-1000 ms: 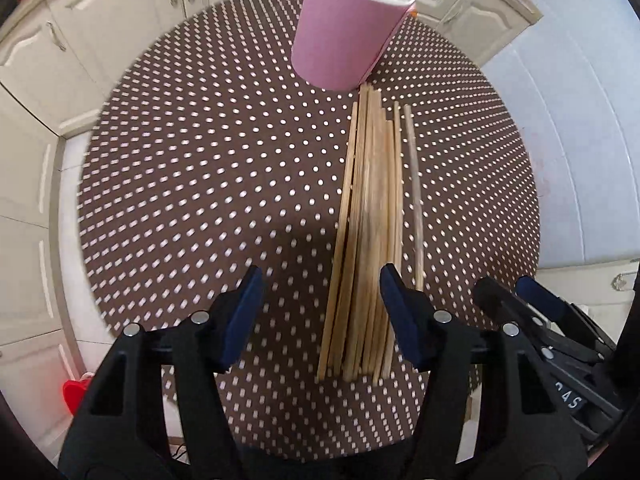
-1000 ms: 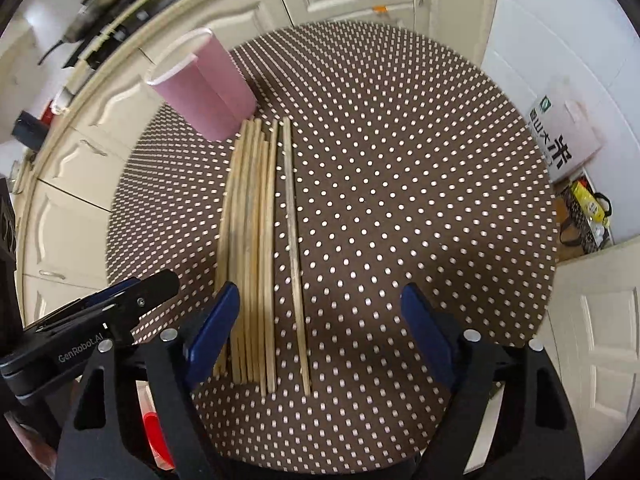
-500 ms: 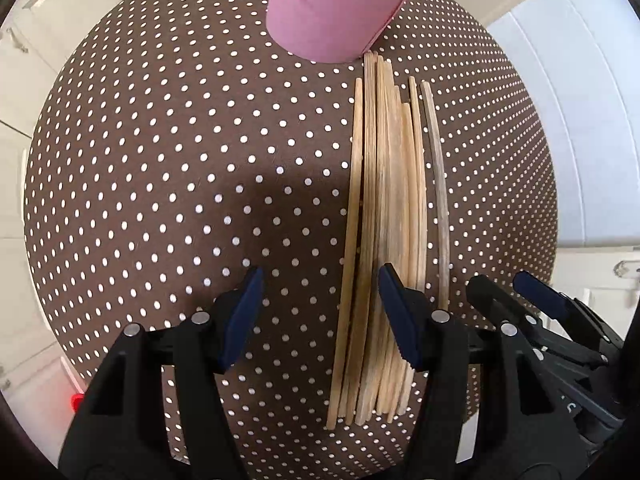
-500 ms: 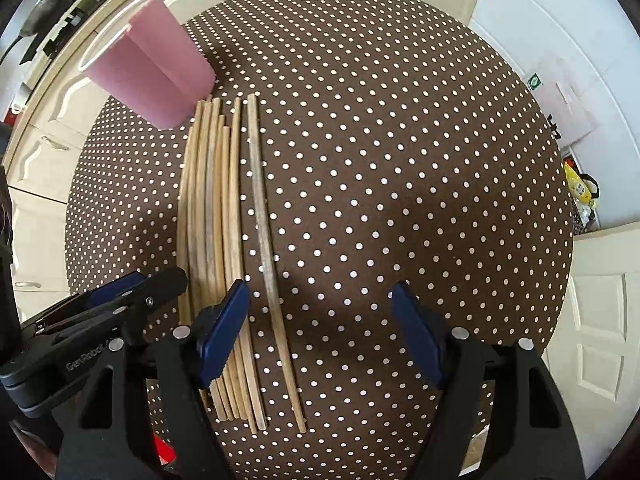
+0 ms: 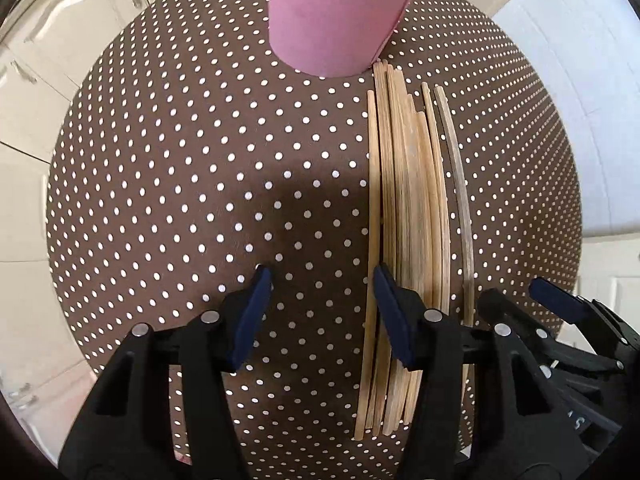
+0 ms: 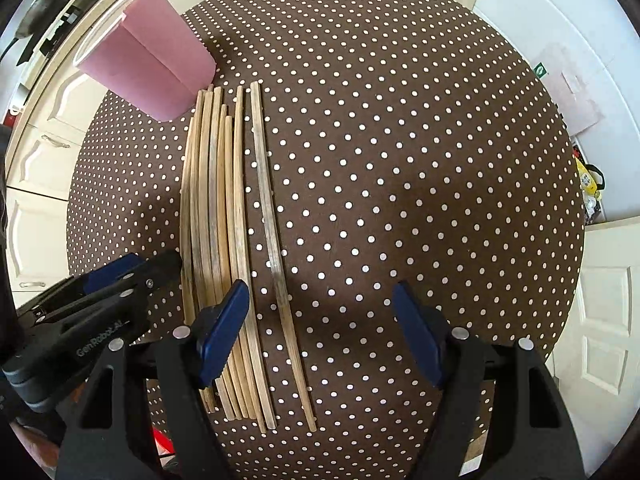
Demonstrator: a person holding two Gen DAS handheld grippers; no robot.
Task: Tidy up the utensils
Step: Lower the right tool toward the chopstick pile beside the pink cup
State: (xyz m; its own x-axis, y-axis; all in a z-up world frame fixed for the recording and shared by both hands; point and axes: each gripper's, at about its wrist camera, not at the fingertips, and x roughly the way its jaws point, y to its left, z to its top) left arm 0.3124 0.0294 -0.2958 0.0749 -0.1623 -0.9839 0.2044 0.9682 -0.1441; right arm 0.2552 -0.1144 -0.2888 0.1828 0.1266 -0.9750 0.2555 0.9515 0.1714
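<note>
Bamboo chopsticks bunched side by side on the brown white-dotted table, running from 6 to 12 o'clock in the left wrist view. Far ends just beside the base of a pink cup standing at 12 o'clock. One greyer chopstick lying slightly apart at the 3 o'clock side of the bundle.

Left gripper low over the table with jaws wide apart and holding nothing; its 3 o'clock finger over the left part of the bundle, the other finger over bare cloth.

Right gripper likewise with jaws wide apart and empty; its 9 o'clock finger over the right part of the bundle, the greyer chopstick lying in the gap between the jaws.

White cabinet doors beyond the table edge at 9 o'clock in the right wrist view.
</note>
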